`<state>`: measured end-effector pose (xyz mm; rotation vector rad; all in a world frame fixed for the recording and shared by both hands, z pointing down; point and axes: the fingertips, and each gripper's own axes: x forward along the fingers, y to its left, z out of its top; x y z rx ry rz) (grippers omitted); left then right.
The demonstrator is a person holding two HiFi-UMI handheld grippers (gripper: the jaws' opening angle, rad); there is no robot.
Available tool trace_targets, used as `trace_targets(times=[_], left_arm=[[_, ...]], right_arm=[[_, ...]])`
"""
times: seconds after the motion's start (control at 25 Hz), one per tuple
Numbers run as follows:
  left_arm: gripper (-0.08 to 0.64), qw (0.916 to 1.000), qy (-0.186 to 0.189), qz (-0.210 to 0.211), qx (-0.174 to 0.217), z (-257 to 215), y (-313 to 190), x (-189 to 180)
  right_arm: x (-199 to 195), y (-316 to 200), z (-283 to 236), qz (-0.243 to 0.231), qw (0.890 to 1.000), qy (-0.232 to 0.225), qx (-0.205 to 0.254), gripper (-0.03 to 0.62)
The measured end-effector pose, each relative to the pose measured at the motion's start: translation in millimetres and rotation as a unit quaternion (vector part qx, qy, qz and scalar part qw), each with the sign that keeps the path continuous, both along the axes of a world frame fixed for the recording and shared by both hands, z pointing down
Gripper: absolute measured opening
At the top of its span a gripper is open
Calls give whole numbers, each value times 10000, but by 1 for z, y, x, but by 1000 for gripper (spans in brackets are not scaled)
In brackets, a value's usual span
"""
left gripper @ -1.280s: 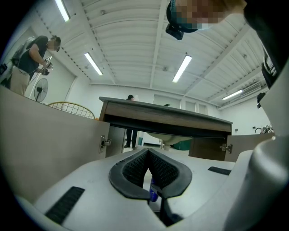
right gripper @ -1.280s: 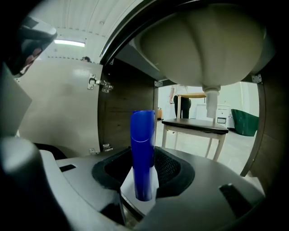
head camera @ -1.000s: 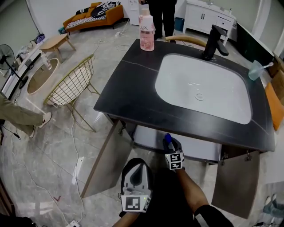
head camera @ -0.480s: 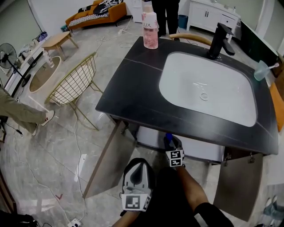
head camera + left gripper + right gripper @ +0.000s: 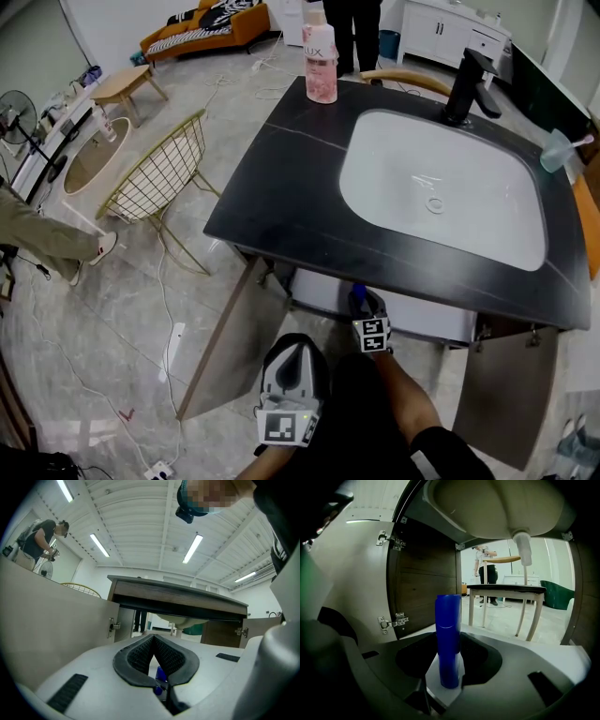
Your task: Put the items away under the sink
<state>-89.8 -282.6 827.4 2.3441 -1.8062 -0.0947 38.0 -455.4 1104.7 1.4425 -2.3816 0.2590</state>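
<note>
The right gripper [image 5: 364,310] had its jaws pinching one upright blue bottle [image 5: 448,634] at the opening of the cabinet under the sink [image 5: 441,155], beneath the bench's [image 5: 281,197] near edge. The left gripper [image 5: 153,639] held nothing, its jaws pressed together. Two cabinet doors stood open, the left door [image 5: 230,347] and the right door [image 5: 502,394]. One pink bottle [image 5: 320,64] stood at the bench's far left corner, and one cup [image 5: 560,150] at its right edge.

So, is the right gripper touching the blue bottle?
Touching. The right gripper clamps the blue bottle: the right gripper view shows both pads pressed against the upright bottle's sides.
</note>
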Motion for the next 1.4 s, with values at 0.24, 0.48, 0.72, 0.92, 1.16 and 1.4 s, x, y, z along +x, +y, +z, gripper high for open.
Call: trace_targets(times=[0.24,0.48,0.72,0.92,1.16,1.4], left_arm=[[14,10000,-55,46,-7,3,-1,1],[14,9999,-75,117,14,3,5,4],[14,9998,-69,144,76,1,12,4],[14,9997,-172,152,109,2,22,-1],[14,9997,-72,149,177,-3,36,-8],[14,9996,-41,267,110,-8,39,-8]], right_arm=[[-1,3,1,-2,10000,51,44,152],[3,6,3,79,9999,81,-21,152],[3,8,9,47,9997,210,-110,153],[5,10,13,112,9990,370,-220,161],[9,25,0,320,9987,372,-133,176],[27,56,-23,529,9971,502,-231,178]])
